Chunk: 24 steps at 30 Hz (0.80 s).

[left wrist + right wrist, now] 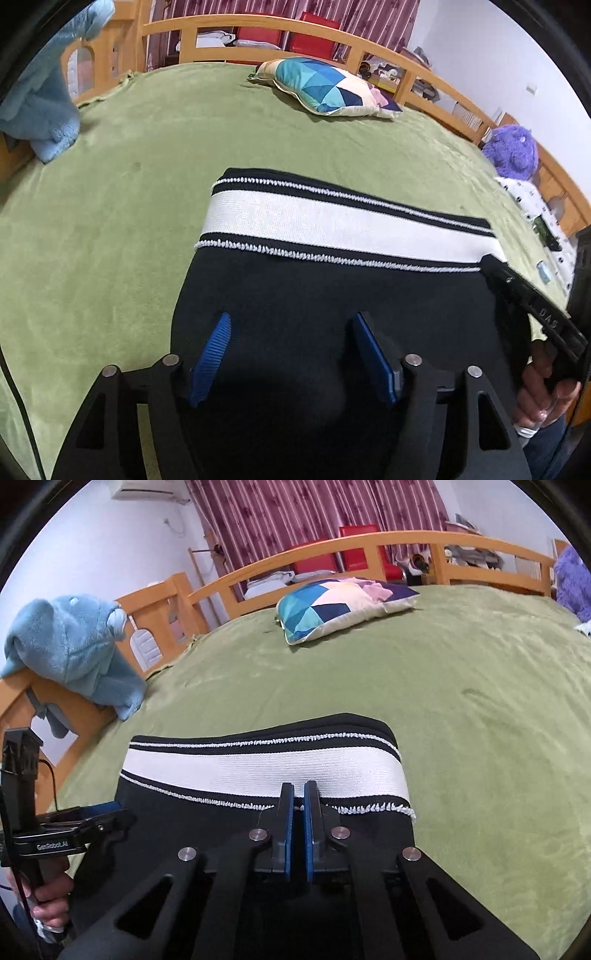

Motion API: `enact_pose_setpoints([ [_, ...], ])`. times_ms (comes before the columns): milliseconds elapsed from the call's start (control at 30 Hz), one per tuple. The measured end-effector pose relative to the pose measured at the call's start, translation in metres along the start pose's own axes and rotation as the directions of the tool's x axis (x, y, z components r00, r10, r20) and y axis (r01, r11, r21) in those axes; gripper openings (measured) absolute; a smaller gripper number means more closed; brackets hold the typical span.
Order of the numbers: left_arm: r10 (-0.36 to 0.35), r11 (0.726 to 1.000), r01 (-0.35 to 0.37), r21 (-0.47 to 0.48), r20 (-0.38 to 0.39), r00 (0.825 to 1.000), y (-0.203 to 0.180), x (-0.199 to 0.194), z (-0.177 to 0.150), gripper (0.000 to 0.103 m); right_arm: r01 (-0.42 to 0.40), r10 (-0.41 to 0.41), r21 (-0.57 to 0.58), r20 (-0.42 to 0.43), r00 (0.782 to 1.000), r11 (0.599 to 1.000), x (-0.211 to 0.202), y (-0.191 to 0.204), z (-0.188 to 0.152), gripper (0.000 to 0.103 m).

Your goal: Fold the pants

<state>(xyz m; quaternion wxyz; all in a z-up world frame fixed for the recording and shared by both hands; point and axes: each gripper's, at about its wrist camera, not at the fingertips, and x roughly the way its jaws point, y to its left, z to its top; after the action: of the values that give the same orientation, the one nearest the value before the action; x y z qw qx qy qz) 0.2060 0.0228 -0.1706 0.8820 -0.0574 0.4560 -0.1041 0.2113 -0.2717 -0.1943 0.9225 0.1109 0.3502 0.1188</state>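
Black pants (314, 295) with a broad white waistband (332, 221) lie flat on the green blanket (110, 221). My left gripper (291, 321) hangs open just above the dark fabric below the waistband, nothing between its blue pads. In the right wrist view the pants (166, 830) and waistband (240, 768) fill the near middle. My right gripper (299, 786) is shut, its tips over the waistband's lower edge near the right end; I see no cloth pinched between them. The right gripper (495, 266) also shows at the waistband's right end. A hand (48, 897) holds the left gripper (107, 808).
A patchwork pillow (325, 86) lies far back on the bed. A light blue plush cloth (74, 646) drapes over the wooden rail (155, 602) at left. A purple plush toy (513, 151) and a dotted white cloth (532, 199) sit at the right edge.
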Motion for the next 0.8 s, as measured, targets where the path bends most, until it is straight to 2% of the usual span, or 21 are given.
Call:
enact_pose_setpoints([
  [133, 0.009, 1.0, -0.01, -0.023, -0.017, 1.0, 0.002, -0.009, -0.013, 0.072, 0.007, -0.007, 0.021, -0.008, 1.0, 1.0, -0.013, -0.001, -0.009, 0.005],
  [367, 0.005, 1.0, -0.005, -0.027, 0.013, 1.0, -0.002, -0.041, -0.057, 0.073, 0.051, -0.049, 0.054, -0.048, 0.998, 0.997, -0.067, -0.002, -0.054, 0.005],
  [533, 0.089, 0.996, -0.089, 0.001, 0.044, 0.995, -0.014, -0.067, -0.089, 0.074, 0.06, -0.051, 0.089, -0.102, 0.994, 0.994, -0.095, 0.001, -0.079, 0.006],
  [567, 0.096, 0.995, -0.096, -0.001, 0.045, 0.994, -0.015, -0.071, -0.093, 0.076, 0.075, -0.066, 0.074, -0.116, 0.991, 0.994, -0.1, 0.006, -0.086, 0.007],
  [600, 0.098, 0.995, -0.098, -0.009, 0.041, 0.994, -0.015, -0.076, -0.098, 0.082, 0.088, -0.079, 0.057, -0.132, 0.988, 0.995, -0.103, 0.011, -0.092, 0.008],
  [667, 0.097, 0.994, -0.096, -0.054, 0.013, 0.995, -0.01, -0.084, -0.108, 0.091, 0.109, -0.102, 0.036, -0.15, 0.983, 0.993, -0.112, 0.021, -0.103, 0.016],
  [733, 0.071, 0.993, -0.075, -0.095, -0.041, 0.997, -0.005, -0.09, -0.116, 0.092, 0.133, -0.123, 0.05, -0.154, 0.98, 0.99, -0.124, 0.028, -0.107, 0.018],
  [800, 0.063, 0.992, -0.068, -0.106, -0.045, 0.997, -0.005, -0.104, -0.122, 0.092, 0.127, -0.115, 0.068, -0.155, 0.981, 0.99, -0.137, 0.034, -0.105, 0.02],
])
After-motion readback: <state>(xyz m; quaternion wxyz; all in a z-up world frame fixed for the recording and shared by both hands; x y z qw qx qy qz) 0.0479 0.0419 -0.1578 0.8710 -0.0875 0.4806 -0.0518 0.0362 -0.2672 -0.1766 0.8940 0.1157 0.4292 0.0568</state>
